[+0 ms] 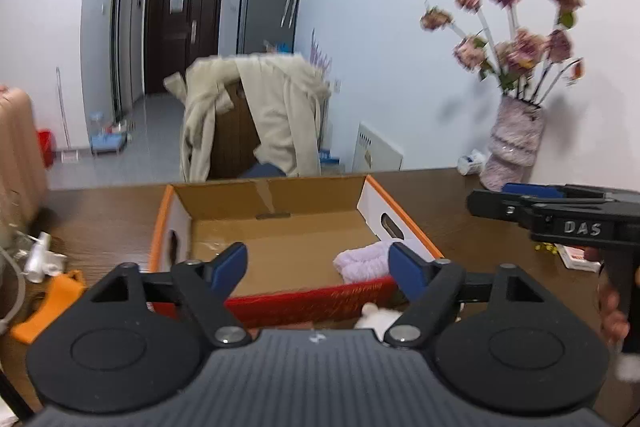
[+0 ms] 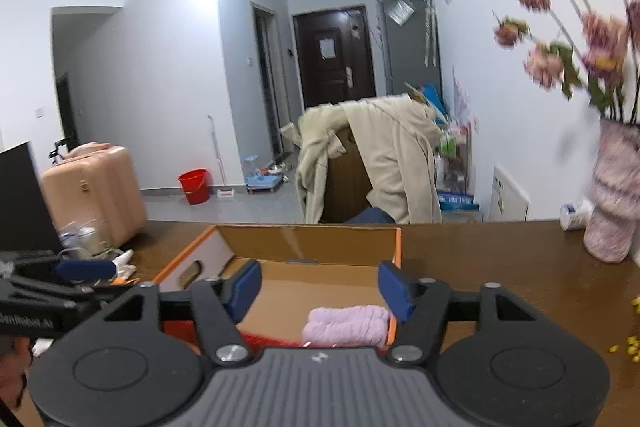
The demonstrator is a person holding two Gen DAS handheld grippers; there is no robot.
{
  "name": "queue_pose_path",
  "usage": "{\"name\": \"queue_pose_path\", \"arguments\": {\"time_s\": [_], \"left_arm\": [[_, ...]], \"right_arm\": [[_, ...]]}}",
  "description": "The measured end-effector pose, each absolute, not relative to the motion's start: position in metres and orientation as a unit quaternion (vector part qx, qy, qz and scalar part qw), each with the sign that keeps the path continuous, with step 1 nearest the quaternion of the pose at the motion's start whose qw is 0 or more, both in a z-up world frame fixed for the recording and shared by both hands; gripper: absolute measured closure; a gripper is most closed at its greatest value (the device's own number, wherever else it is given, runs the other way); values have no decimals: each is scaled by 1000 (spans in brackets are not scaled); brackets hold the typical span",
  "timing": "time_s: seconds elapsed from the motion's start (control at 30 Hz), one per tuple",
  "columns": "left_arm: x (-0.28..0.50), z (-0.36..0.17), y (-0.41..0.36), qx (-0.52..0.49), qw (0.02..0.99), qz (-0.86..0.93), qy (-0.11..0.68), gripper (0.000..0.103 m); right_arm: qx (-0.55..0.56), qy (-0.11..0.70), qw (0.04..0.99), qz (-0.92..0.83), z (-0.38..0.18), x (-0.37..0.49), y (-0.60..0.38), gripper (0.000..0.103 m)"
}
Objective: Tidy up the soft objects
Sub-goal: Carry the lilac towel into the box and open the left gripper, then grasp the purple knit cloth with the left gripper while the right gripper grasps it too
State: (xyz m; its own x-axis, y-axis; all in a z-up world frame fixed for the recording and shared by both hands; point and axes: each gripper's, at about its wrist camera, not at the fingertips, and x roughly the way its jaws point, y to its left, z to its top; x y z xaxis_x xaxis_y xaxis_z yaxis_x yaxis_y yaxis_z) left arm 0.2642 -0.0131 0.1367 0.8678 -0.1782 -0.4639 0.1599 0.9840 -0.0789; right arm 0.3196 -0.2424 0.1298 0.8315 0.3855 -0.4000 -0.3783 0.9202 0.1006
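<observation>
one folded lilac terry towel (image 2: 347, 325) is seen lying inside the open orange-edged cardboard box (image 1: 400, 211) on the brown wooden bench (image 1: 480, 227), in the near right corner, against the right wall and the red front wall. a second soft thing, a white fluffy item (image 1: 378, 317), is glimpsed on the bench just outside the front wall of the box, mostly hidden behind the left claw (image 1: 318, 263); what it is cannot be told. so two soft things are counted, one box, and two claws.

the left claw is held spread wide with nothing between its blue pads (image 1: 232, 259), hovering above the near edge of the box. the right claw (image 2: 318, 287) is likewise held apart and empty in its own view, above the box near the towel.

the towel is judged to be light, limp and compressible, not fragile and not slippery; it would sag and unfold if pinched at a loose edge, so it is best taken across the thick middle of the fold. the white item is judged similarly soft and light, and a pinch through its bulk would be called for.

one pink textured vase of dried pink flowers (image 1: 512, 147) stands at the far right of the bench, well apart from the box.
</observation>
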Motion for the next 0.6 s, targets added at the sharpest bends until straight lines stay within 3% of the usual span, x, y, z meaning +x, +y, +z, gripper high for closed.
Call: {"name": "queue_pose_path", "arguments": {"time_s": [0.2, 0.3, 0.6], "left_arm": [[170, 131, 21, -10, 977, -85, 194, 7], [132, 116, 33, -3, 979, -77, 187, 6], [62, 47, 47, -23, 971, -101, 216, 2]], "right_arm": [[-5, 177, 959, 221, 134, 230, -232, 24], [-5, 166, 961, 221, 119, 179, -225, 18], [-17, 206, 956, 210, 41, 87, -195, 16]]}}
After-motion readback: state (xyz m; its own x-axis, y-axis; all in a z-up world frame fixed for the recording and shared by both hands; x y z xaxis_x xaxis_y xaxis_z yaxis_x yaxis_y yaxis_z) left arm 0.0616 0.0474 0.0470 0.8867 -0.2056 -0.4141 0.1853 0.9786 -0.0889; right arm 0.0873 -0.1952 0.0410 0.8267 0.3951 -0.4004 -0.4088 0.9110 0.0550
